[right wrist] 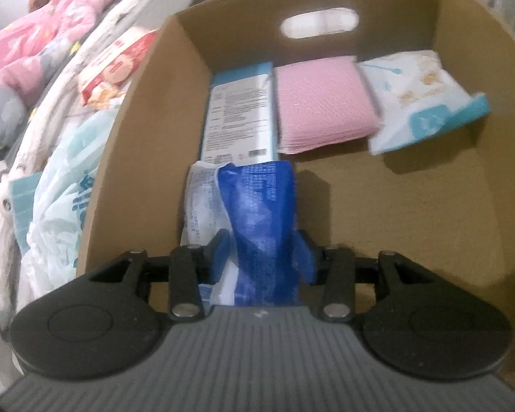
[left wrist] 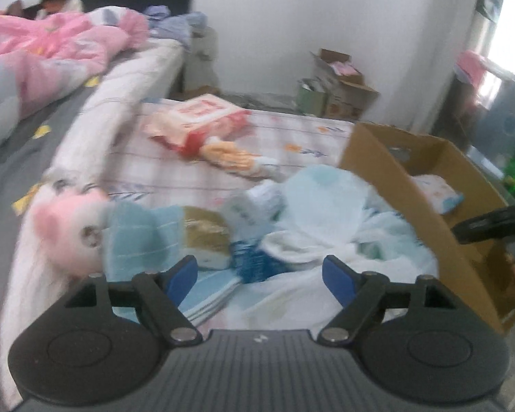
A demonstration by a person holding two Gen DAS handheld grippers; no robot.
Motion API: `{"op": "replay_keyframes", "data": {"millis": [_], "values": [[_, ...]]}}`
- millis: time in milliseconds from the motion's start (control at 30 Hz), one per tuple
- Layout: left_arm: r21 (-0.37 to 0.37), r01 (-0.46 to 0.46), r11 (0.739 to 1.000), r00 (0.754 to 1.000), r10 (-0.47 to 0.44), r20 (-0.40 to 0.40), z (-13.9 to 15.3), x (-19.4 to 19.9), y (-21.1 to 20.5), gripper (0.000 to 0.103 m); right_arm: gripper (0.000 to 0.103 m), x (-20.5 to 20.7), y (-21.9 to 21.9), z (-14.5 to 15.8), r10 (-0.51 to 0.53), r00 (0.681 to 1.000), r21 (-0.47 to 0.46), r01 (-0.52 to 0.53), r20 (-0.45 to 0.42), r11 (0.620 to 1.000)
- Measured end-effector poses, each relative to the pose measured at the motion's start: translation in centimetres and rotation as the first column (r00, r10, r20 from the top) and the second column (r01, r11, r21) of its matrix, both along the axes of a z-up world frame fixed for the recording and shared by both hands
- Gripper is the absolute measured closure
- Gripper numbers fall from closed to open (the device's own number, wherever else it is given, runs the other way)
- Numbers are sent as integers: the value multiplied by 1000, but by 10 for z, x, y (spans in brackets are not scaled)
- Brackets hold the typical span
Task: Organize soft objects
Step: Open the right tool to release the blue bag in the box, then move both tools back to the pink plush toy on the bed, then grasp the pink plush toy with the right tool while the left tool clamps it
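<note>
Blue packet point(right wrist: 261, 226) clamped in right gripper point(right wrist: 262, 257) inside box point(right wrist: 429, 206); three packs stowed far; left gripper point(left wrist: 260, 279) spread empty; pile point(left wrist: 326, 223) left.

both grippers look alike: the left gripper point(left wrist: 259, 276) has blue pads on black linkage arms, silver rivets at the pivots, two round black discs and a ribbed grey body with a small white mark. the right gripper point(right wrist: 262, 252) shows the same blue pads, black links and grey ribbing.
</note>
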State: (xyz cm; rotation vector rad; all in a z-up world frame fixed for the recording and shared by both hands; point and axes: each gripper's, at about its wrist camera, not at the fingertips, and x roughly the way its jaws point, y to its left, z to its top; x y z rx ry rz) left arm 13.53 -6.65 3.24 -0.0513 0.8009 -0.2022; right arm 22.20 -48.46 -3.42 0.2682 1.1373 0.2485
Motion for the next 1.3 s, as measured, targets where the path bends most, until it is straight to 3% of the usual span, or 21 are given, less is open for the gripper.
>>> {"op": "replay_keyframes", "data": {"millis": [167,233,333,467,700,800,1033,1167,1300], "values": [[39,-68,997,997,66,51,1,-16,28,17,48,-26,-9,49,-95,986,-7,97,137,995],[47,-93,995,993,89,75,2,-23,37,16,45,-41,-10,74,-126,969,36,121,211,992],[60,-113,992,989,107,98,-2,-29,46,16,44,-60,2,104,-130,949,150,90,287,985],[70,-136,988,986,128,102,-8,-33,56,16,44,-72,42,121,-66,946,251,-17,318,968],[81,-146,986,985,137,107,-18,-36,71,18,44,-69,140,126,69,938,373,-202,339,906],[74,-157,985,983,149,108,-22,-36,79,20,44,-63,185,119,125,946,392,-241,299,888],[35,-278,960,955,273,113,-26,-15,116,38,46,-32,272,91,231,949,454,-307,216,836],[43,-328,944,936,319,148,-26,1,131,39,45,-2,318,89,289,930,449,-364,228,816],[50,-320,946,942,313,122,-32,25,138,39,45,36,370,82,354,905,387,-422,237,820]]}}
